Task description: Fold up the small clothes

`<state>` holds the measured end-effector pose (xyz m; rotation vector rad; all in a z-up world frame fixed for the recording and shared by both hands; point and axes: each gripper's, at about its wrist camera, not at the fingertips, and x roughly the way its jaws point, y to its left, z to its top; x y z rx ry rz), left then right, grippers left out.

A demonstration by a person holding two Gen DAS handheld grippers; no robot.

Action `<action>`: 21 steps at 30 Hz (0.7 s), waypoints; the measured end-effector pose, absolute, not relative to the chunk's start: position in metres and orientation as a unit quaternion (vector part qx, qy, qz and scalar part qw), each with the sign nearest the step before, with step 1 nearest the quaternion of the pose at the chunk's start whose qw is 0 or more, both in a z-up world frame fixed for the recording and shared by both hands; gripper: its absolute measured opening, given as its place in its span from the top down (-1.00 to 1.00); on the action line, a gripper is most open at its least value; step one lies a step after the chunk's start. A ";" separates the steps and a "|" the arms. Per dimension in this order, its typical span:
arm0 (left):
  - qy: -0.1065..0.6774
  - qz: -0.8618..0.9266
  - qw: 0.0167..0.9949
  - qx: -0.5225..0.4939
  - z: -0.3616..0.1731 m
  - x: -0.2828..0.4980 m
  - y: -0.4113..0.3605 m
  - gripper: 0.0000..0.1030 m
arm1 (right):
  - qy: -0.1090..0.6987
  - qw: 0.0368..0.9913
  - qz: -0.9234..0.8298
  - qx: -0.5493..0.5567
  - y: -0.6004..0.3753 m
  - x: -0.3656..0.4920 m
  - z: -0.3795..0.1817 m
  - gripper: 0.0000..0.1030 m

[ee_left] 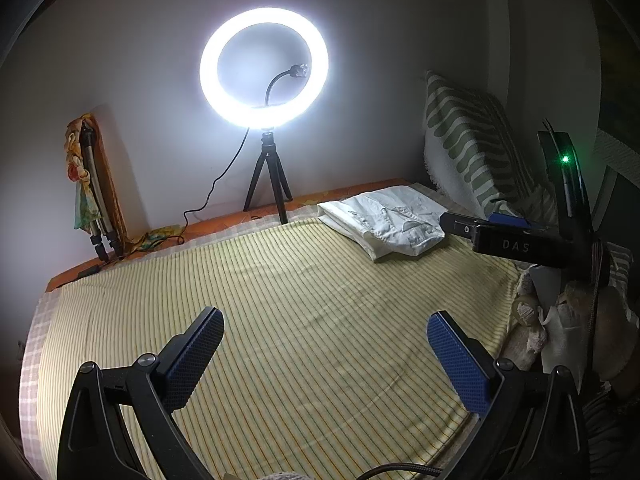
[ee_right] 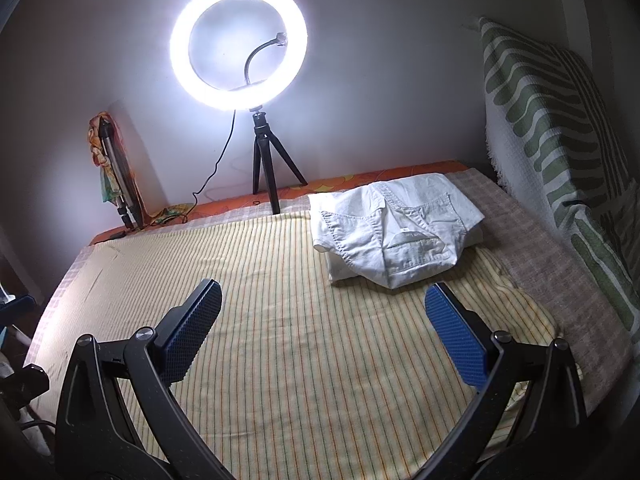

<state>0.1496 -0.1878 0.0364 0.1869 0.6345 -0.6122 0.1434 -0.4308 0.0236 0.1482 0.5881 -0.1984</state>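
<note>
A folded white garment lies on the yellow striped cloth at the far right; it also shows in the left wrist view. My left gripper is open and empty, hovering over the striped cloth. My right gripper is open and empty, a short way in front of the garment. In the left wrist view the right gripper's body is seen at the right, beside the garment.
A lit ring light on a small tripod stands at the back edge by the wall. A green-striped cushion leans at the right. A folded tripod wrapped in cloth leans at the back left. A cable runs along the back.
</note>
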 end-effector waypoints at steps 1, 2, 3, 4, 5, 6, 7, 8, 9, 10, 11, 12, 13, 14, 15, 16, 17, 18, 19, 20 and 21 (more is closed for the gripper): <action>0.306 -0.295 0.900 0.091 0.036 0.149 -0.188 -0.99 | 0.289 0.950 -0.097 0.072 -0.430 0.143 0.024 -1.00; 0.307 -0.295 0.900 0.092 0.036 0.149 -0.189 -0.99 | 0.289 0.950 -0.097 0.071 -0.430 0.144 0.024 -1.00; 0.307 -0.295 0.900 0.092 0.036 0.149 -0.189 -0.99 | 0.289 0.950 -0.097 0.072 -0.430 0.143 0.024 -1.00; 0.308 -0.295 0.900 0.091 0.035 0.149 -0.189 -0.99 | 0.289 0.950 -0.096 0.072 -0.430 0.143 0.024 -1.00; 0.308 -0.295 0.900 0.091 0.035 0.150 -0.189 -0.99 | 0.289 0.950 -0.095 0.071 -0.429 0.143 0.023 -1.00; 0.309 -0.296 0.899 0.091 0.035 0.150 -0.189 -0.99 | 0.290 0.950 -0.094 0.071 -0.430 0.143 0.024 -1.00; 0.309 -0.295 0.899 0.091 0.035 0.150 -0.190 -0.99 | 0.291 0.950 -0.094 0.070 -0.430 0.143 0.024 -1.00; 0.310 -0.295 0.899 0.090 0.035 0.150 -0.190 -0.99 | 0.292 0.949 -0.094 0.069 -0.430 0.143 0.024 -1.00; 0.310 -0.296 0.899 0.090 0.035 0.150 -0.190 -0.99 | 0.292 0.949 -0.093 0.069 -0.430 0.143 0.024 -1.00; 0.311 -0.296 0.899 0.090 0.034 0.150 -0.191 -0.99 | 0.293 0.949 -0.092 0.069 -0.431 0.144 0.024 -1.00; 0.311 -0.296 0.898 0.091 0.034 0.150 -0.192 -0.99 | 0.292 0.949 -0.093 0.069 -0.430 0.143 0.024 -1.00; 0.312 -0.297 0.898 0.091 0.034 0.150 -0.192 -0.99 | 0.292 0.949 -0.093 0.070 -0.430 0.143 0.024 -1.00; 0.312 -0.297 0.898 0.092 0.034 0.150 -0.193 -0.99 | 0.292 0.949 -0.093 0.069 -0.430 0.144 0.024 -1.00; 0.312 -0.297 0.898 0.092 0.033 0.150 -0.193 -0.99 | 0.292 0.949 -0.093 0.069 -0.431 0.144 0.024 -1.00; 0.313 -0.297 0.897 0.093 0.034 0.150 -0.194 -0.99 | 0.293 0.949 -0.093 0.069 -0.431 0.144 0.024 -1.00; 0.313 -0.298 0.897 0.093 0.034 0.150 -0.194 -0.99 | 0.293 0.949 -0.093 0.070 -0.431 0.144 0.024 -1.00; 0.312 -0.298 0.897 0.093 0.034 0.150 -0.194 -0.99 | 0.293 0.949 -0.092 0.070 -0.431 0.144 0.024 -1.00; 0.312 -0.298 0.897 0.093 0.033 0.150 -0.194 -0.99 | 0.293 0.949 -0.092 0.070 -0.431 0.144 0.024 -1.00; 0.312 -0.298 0.897 0.093 0.033 0.150 -0.194 -0.99 | 0.294 0.949 -0.091 0.070 -0.431 0.144 0.024 -1.00; 0.312 -0.298 0.897 0.093 0.034 0.150 -0.194 -0.99 | 0.294 0.949 -0.091 0.069 -0.431 0.144 0.024 -1.00; 0.312 -0.298 0.897 0.093 0.034 0.150 -0.194 -0.99 | 0.294 0.949 -0.091 0.070 -0.431 0.144 0.024 -1.00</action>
